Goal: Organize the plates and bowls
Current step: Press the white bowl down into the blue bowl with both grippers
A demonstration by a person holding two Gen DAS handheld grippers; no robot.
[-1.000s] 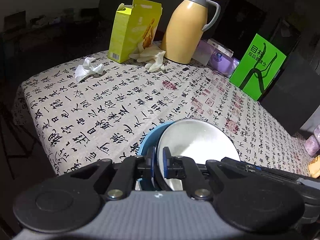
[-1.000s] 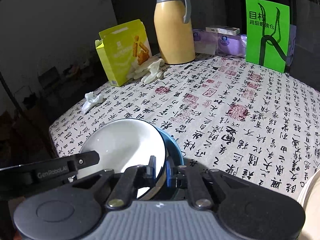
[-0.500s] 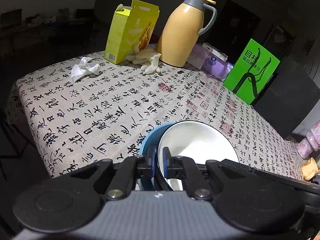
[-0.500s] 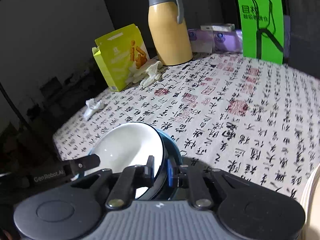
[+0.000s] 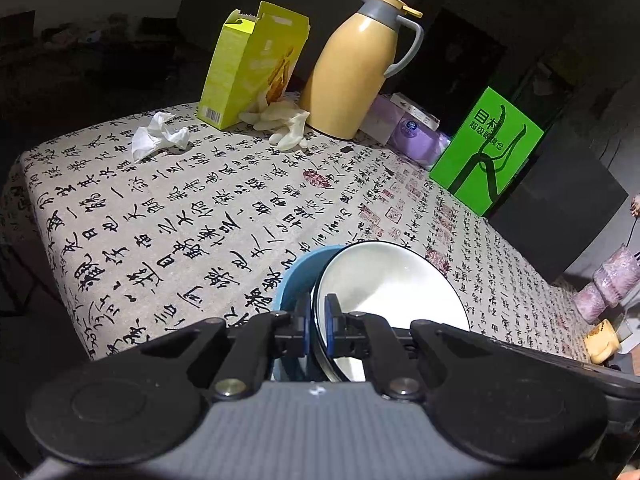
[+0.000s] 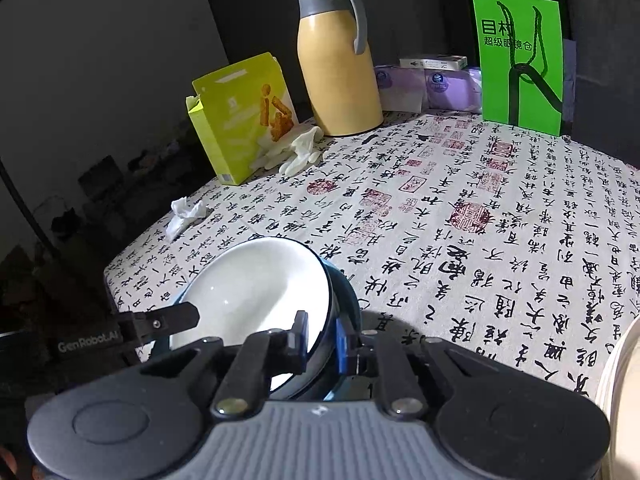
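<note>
A white bowl [image 5: 384, 280] sits nested in a blue bowl [image 5: 294, 284], both tilted and held above the near part of the calligraphy-print tablecloth [image 5: 180, 208]. My left gripper [image 5: 316, 314] is shut on the left rim of the nested bowls. In the right wrist view my right gripper [image 6: 322, 336] is shut on the opposite rim, with the white bowl [image 6: 256, 280] on its left and the blue bowl [image 6: 348, 292] on its right. There a finger of the left gripper [image 6: 168, 318] lies on the far left rim.
A yellow thermos [image 5: 356, 68], a lime snack box [image 5: 248, 68], pale gloves [image 5: 286, 124] and a crumpled tissue [image 5: 158, 140] stand at the back. A green bag [image 5: 486, 152], purple packs [image 5: 412, 136] and a black box [image 5: 556, 208] line the right. A cream rounded thing [image 6: 620, 380] is at right.
The left wrist view has tilted a little, so the table and thermos sit lower in it. Both grippers keep their hold on the nested bowls.
</note>
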